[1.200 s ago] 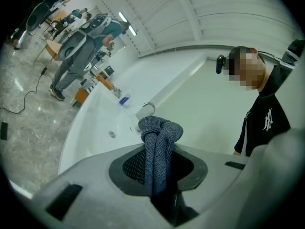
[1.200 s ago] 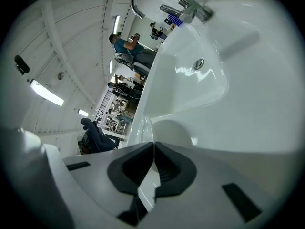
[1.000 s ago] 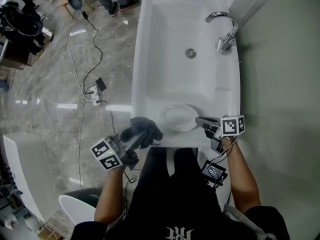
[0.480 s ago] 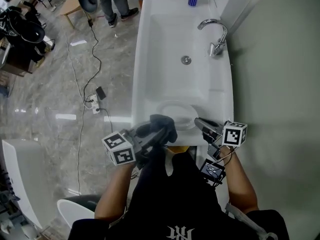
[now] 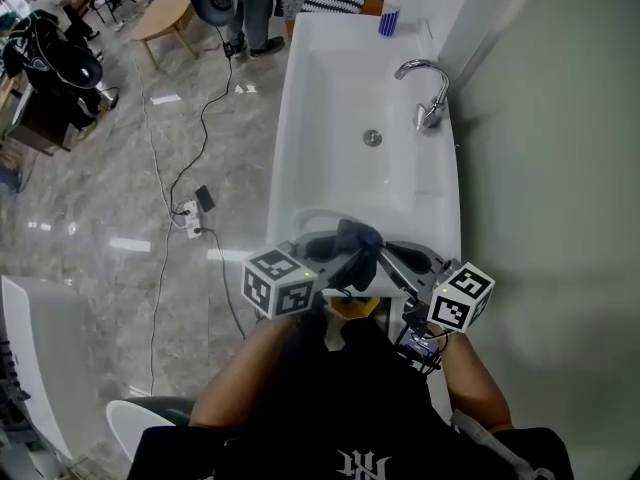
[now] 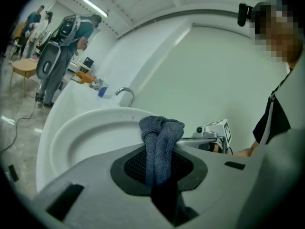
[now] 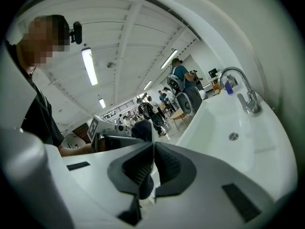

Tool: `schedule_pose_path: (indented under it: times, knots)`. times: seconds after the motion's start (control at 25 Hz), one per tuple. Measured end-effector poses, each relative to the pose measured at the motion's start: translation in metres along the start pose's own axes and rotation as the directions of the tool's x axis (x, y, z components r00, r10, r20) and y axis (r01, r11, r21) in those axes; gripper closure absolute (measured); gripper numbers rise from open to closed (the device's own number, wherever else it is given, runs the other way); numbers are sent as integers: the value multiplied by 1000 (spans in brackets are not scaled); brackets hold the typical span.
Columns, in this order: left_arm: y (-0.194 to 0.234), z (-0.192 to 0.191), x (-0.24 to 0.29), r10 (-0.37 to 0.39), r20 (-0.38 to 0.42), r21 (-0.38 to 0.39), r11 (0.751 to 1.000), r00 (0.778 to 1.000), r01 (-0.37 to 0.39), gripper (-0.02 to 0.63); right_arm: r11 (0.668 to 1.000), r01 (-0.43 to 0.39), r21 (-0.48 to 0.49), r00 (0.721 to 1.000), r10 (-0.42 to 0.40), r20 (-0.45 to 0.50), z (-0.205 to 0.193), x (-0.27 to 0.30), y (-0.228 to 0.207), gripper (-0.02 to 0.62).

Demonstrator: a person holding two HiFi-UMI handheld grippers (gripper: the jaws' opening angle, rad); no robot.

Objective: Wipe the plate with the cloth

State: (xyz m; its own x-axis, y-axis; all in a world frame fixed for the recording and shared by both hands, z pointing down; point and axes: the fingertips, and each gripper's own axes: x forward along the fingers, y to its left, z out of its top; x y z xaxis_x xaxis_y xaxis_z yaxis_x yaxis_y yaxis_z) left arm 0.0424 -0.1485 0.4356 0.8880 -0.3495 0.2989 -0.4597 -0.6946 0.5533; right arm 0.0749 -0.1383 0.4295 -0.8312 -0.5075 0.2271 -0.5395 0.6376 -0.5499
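Note:
The white plate (image 5: 318, 215) is held up off the counter, tilted, in front of the person's chest. My right gripper (image 5: 397, 258) is shut on its rim; in the right gripper view the thin plate edge (image 7: 153, 144) is pinched between the pads of the right gripper (image 7: 153, 162). My left gripper (image 5: 348, 260) is shut on the bunched dark grey cloth (image 5: 357, 240). In the left gripper view the cloth (image 6: 159, 137) sticks out past the left gripper (image 6: 159, 159) and rests against the plate's face (image 6: 86, 132).
The long white sink (image 5: 350, 98) with chrome faucet (image 5: 425, 88) and drain lies beyond the grippers. A blue cup (image 5: 388, 18) stands at its far end. Cables and a power strip (image 5: 195, 203) lie on the grey floor at left, with people standing farther off.
The right gripper has lifted the plate off the sink's near ledge and rolled it upright. The left gripper has risen and moved right, bringing the cloth onto the plate.

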Motion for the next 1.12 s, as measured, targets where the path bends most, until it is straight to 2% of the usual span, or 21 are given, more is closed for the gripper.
schedule_pose_path:
  times: [0.2, 0.44, 0.56, 0.68, 0.8, 0.92, 1.0, 1.12]
  knots:
    - [20, 1, -15, 114, -9, 23, 993, 993, -114, 543, 1000, -7, -9, 1000, 7, 24, 3, -9, 2, 584]
    - [69, 5, -62, 258, 30, -34, 966, 966, -257, 543, 1000, -13, 4, 999, 13, 47, 7, -15, 5, 584]
    - [81, 5, -84, 298, 40, -50, 954, 954, -296, 543, 1000, 12, 9, 998, -12, 56, 9, -15, 3, 584]
    - [61, 10, -86, 251, 64, -51, 967, 966, -248, 543, 999, 38, 27, 996, -40, 74, 12, -18, -6, 586]
    - [10, 15, -63, 91, 76, -36, 995, 993, -89, 543, 997, 59, 43, 995, -62, 83, 14, -18, -10, 586]
    - [-23, 18, -29, -22, 70, -17, 1000, 997, 23, 543, 998, 54, 33, 994, -57, 90, 17, -12, -6, 586]
    - [-24, 17, -12, -24, 55, -1, 1000, 998, 24, 543, 999, 37, 24, 995, -39, 94, 19, -9, -1, 586]
    - [-10, 17, -11, 38, 45, 12, 999, 998, -39, 543, 1000, 8, 2, 996, -8, 86, 19, -8, 11, 586]
